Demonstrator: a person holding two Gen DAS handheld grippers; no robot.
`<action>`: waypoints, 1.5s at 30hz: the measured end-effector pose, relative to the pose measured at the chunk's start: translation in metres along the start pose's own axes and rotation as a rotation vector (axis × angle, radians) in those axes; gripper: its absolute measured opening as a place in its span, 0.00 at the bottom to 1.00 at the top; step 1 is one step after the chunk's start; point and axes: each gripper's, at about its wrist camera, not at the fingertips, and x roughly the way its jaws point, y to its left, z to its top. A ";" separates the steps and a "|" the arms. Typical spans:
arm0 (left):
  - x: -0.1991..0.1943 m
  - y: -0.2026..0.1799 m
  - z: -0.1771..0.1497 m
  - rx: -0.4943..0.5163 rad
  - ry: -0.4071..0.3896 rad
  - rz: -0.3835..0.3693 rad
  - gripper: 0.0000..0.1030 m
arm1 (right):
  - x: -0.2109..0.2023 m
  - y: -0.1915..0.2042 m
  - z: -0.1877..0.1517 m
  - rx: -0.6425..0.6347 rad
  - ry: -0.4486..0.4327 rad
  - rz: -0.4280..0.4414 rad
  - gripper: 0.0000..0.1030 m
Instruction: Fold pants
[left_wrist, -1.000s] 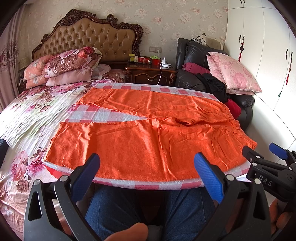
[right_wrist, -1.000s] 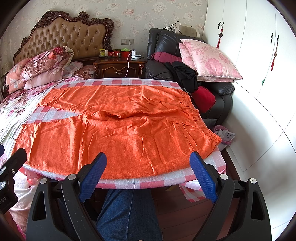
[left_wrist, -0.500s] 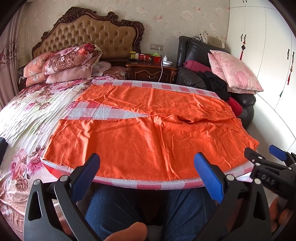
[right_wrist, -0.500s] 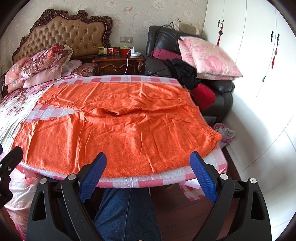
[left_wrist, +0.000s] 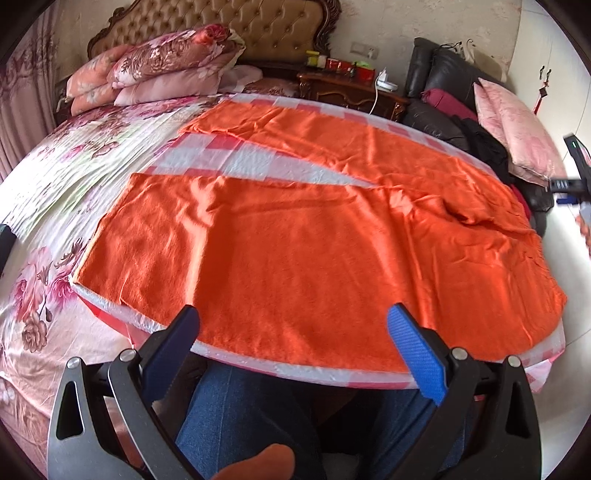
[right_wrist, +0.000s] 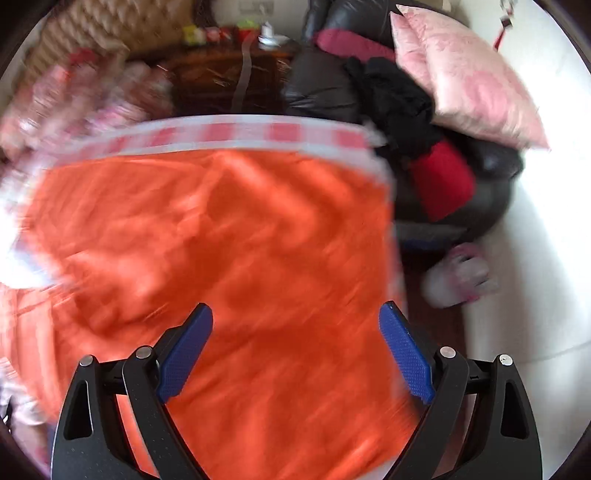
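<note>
Both grippers moved in over the pants (left_wrist: 314, 236), lying flat on the checked cloth (left_wrist: 240, 162). Left gripper (left_wrist: 295, 343) and right gripper (right_wrist: 295, 347): jaws spread, empty. Risk: the blurred, fast right approach could bunch fabric or pinch one layer.

Motion-blurred orange pants (right_wrist: 240, 258), bedding (right_wrist: 74, 99)

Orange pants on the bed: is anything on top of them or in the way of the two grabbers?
Nothing visible blocks them. The orange pants lie flat and bare on the checkered cloth. The left gripper and right gripper are open right over the fabric, though the right view is blurry.
</note>
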 end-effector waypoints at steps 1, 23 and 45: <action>0.004 0.002 0.000 -0.002 0.011 0.011 0.98 | 0.008 -0.005 0.017 -0.010 -0.003 -0.010 0.86; 0.035 0.073 0.077 -0.102 0.083 0.262 0.98 | 0.183 -0.005 0.150 -0.180 0.203 0.141 0.42; 0.232 0.125 0.272 -0.560 0.172 -0.481 0.75 | -0.072 0.018 -0.078 -0.290 -0.361 0.408 0.07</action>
